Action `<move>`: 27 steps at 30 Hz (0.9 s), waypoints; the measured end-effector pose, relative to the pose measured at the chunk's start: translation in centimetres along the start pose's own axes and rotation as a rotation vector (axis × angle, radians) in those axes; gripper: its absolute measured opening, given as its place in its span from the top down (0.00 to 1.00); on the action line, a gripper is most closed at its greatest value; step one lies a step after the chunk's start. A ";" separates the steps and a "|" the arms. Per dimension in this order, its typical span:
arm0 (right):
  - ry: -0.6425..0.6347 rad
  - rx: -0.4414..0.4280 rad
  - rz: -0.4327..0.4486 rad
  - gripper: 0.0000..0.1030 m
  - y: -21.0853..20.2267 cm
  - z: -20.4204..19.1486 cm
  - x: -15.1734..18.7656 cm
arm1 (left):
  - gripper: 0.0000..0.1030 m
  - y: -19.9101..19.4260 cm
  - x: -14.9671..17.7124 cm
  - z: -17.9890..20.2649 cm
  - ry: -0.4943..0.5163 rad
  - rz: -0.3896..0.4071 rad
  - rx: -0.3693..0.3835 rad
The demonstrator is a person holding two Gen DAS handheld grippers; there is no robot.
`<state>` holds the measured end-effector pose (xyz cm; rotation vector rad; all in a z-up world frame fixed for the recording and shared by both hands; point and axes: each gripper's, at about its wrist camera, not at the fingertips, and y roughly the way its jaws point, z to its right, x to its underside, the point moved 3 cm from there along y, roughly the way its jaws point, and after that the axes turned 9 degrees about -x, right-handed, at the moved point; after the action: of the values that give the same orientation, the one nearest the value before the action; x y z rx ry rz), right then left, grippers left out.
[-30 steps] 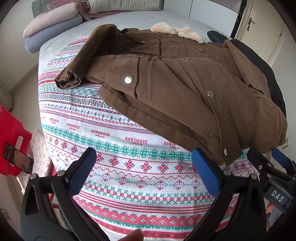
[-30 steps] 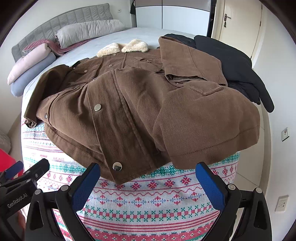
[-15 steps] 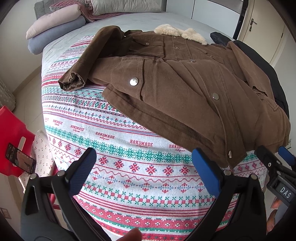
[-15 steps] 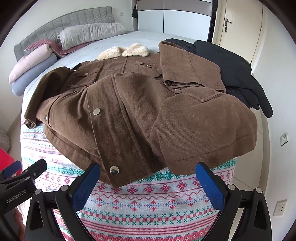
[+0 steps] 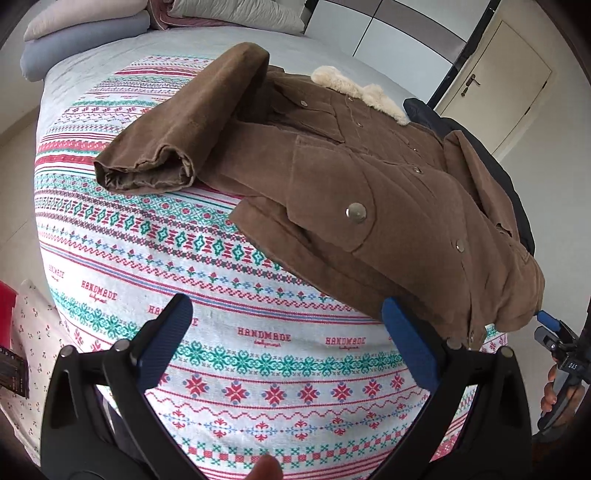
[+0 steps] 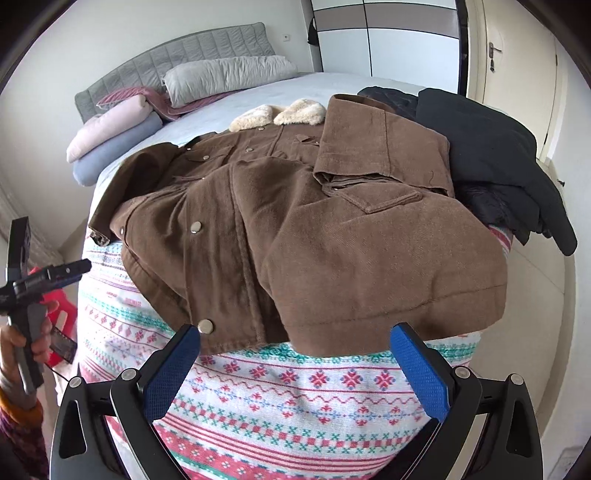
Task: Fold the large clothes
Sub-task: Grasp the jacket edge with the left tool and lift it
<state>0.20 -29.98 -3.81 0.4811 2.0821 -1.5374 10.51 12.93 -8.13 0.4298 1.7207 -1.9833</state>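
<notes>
Left claw (image 5: pixel 284 347) has swung toward left sleeve (image 5: pixel 184 136), view closer than second ago; right claw (image 6: pixel 295 369) holds near hem. Both gape wide, empty. Brown jacket (image 6: pixel 314 236) lies on bed's patterned blanket (image 5: pixel 221 332), right sleeve already folded across chest. Judgement: left sleeve fold next.

Home bedroom: wide bed w/ grey padded headboard (image 6: pixel 177 62), long white pillow (image 6: pixel 229 75) plus rolled pink & pale-blue bedding (image 6: pixel 110 142) at the head end. Grey sheet half covered by a knit-pattern blanket w/ red & green bands (image 6: pixel 295 402). White-and-grey wardrobe doors (image 6: pixel 384 33) & a cream door w/ lever handle (image 6: pixel 517 74) behind the bed.
</notes>
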 end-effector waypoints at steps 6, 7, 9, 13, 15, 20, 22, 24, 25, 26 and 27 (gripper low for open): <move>0.092 -0.005 0.024 0.00 -0.7 5.5 0.0 | 0.06 1.9 -0.5 -1.2 0.065 0.025 0.023; 0.109 -0.011 0.035 0.00 -0.9 6.4 -0.2 | 0.07 2.1 -0.8 -1.1 0.088 0.037 0.034; 0.118 -0.023 0.053 0.00 -1.3 7.8 -0.7 | 0.09 2.5 -1.7 -0.9 0.131 0.059 0.053; 0.097 -0.041 0.082 0.00 -1.8 9.5 -2.1 | 0.09 4.5 -3.8 -0.8 0.212 0.068 0.071; 0.092 -0.066 0.085 0.00 -1.8 10.1 -2.7 | 0.16 6.2 -4.6 -1.1 0.210 0.040 0.107; 0.105 -0.122 0.060 0.00 0.1 10.8 -3.3 | 0.41 8.9 -4.6 -0.1 0.132 -0.029 0.164; 0.106 -0.127 0.048 0.02 1.1 10.8 -3.4 | 0.65 8.6 -4.3 0.4 0.113 -0.013 0.154; 0.118 -0.135 0.048 0.04 2.0 11.0 -3.7 | 0.82 8.2 -4.2 0.0 0.035 -0.022 0.213; 0.130 -0.145 0.051 0.07 2.3 11.0 -3.7 | 0.83 7.5 -4.1 0.0 0.016 -0.015 0.211; 0.146 -0.152 0.057 0.09 2.4 11.1 -3.8 | 0.84 6.6 -3.8 0.1 0.003 -0.005 0.212; 0.161 -0.160 0.063 0.12 2.4 11.2 -3.9 | 0.85 5.5 -3.5 0.0 -0.009 0.003 0.219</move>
<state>6.75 -39.89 -5.97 0.6224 2.2672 -1.3224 16.40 12.93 -10.91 0.4963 1.5012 -2.1774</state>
